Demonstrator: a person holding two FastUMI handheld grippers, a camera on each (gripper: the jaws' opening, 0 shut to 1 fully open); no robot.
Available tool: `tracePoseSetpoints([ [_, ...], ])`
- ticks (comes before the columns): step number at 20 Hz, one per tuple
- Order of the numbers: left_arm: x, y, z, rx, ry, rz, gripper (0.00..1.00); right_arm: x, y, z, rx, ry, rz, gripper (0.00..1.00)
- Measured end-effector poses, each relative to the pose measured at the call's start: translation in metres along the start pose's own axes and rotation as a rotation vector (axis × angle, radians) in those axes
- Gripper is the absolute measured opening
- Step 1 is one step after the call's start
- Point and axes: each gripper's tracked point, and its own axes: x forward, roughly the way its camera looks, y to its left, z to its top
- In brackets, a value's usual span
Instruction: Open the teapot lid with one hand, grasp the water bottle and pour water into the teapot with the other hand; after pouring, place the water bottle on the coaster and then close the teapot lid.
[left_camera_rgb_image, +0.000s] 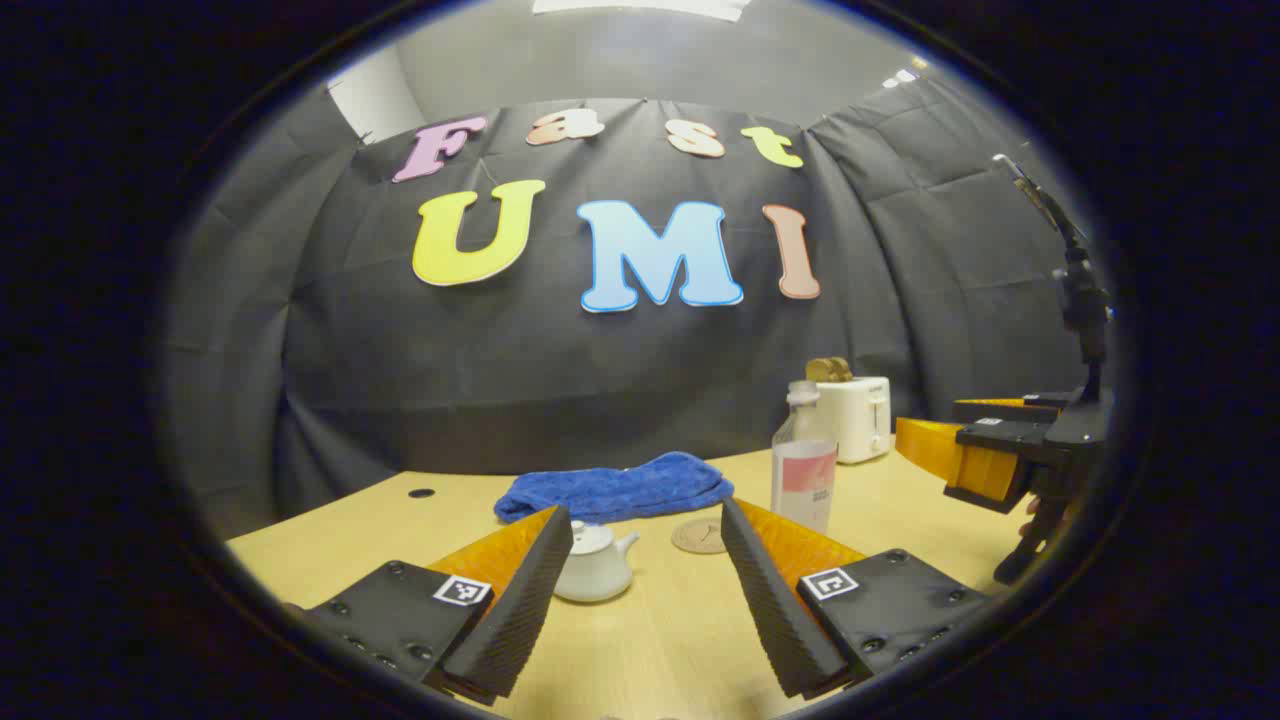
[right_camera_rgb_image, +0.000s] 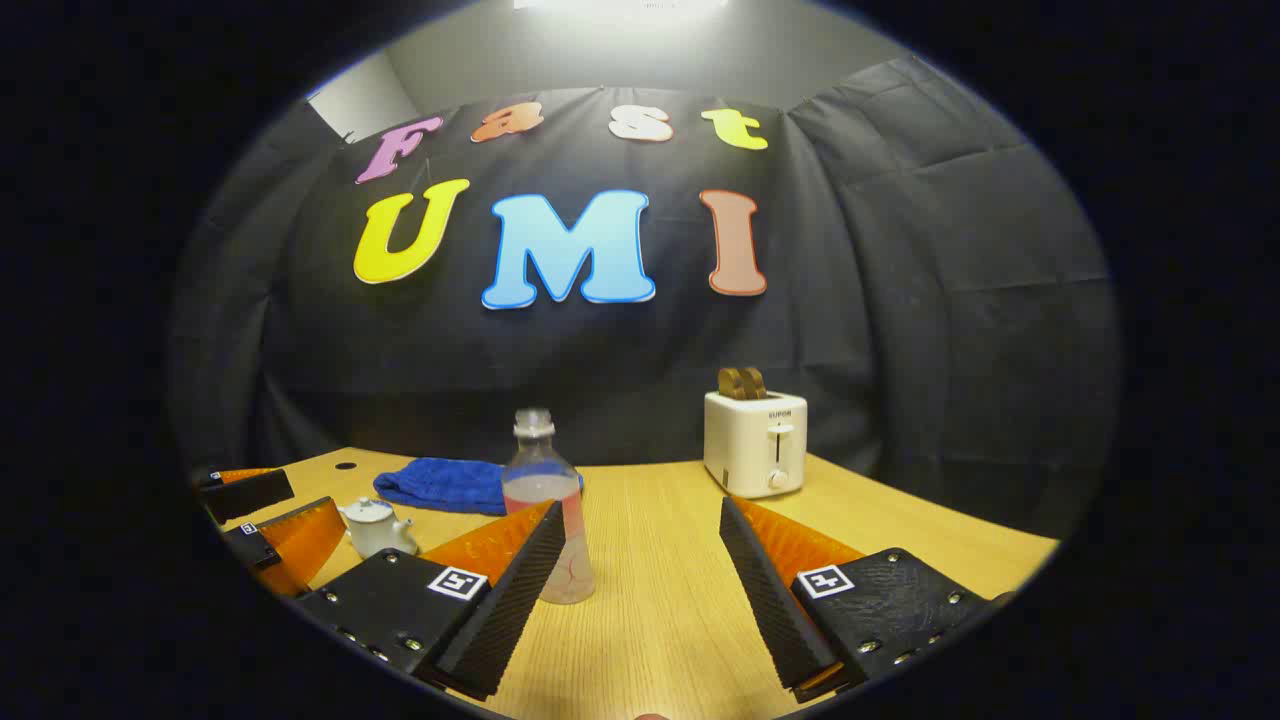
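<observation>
The table (right_camera_rgb_image: 680, 560) looks like pale wood with a fine straight grain and a smooth, faintly sheeny top. The teapot (left_camera_rgb_image: 595, 565) is glossy white glazed ceramic, lid on. The water bottle (right_camera_rgb_image: 545, 515) is clear, thin, shiny plastic. The towel (left_camera_rgb_image: 615, 488) is soft, nubbly blue cloth, matt. The coaster (left_camera_rgb_image: 699, 536) appears dull and brownish. The toaster (right_camera_rgb_image: 755, 442) has a smooth white plastic-looking shell with a slight shine
</observation>
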Motion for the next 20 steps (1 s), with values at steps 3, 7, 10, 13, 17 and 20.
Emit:
tracePoseSetpoints([
  [3,-0.001,0.011,0.017,-0.052,0.005,0.03,1.0,-0.004,0.013,0.021,-0.011,-0.027,0.013,0.96],
  [7,0.002,0.023,0.022,-0.074,0.02,0.053,1.0,-0.004,0.029,0.001,-0.029,0.034,0.056,0.96],
  [10,-0.003,0.031,0.023,-0.051,0.013,0.075,1.0,-0.004,0.037,-0.014,-0.055,0.072,0.073,0.97],
  [13,-0.004,0.035,0.024,-0.046,0.01,0.085,1.0,-0.004,0.044,-0.019,-0.052,0.089,0.095,0.97],
  [17,0.002,0.036,0.017,-0.059,0.023,0.085,1.0,-0.002,0.043,-0.024,-0.043,0.107,0.096,0.97],
  [20,0.015,0.038,0.012,-0.055,0.032,0.084,0.99,-0.002,0.042,-0.03,-0.03,0.124,0.094,0.97],
])
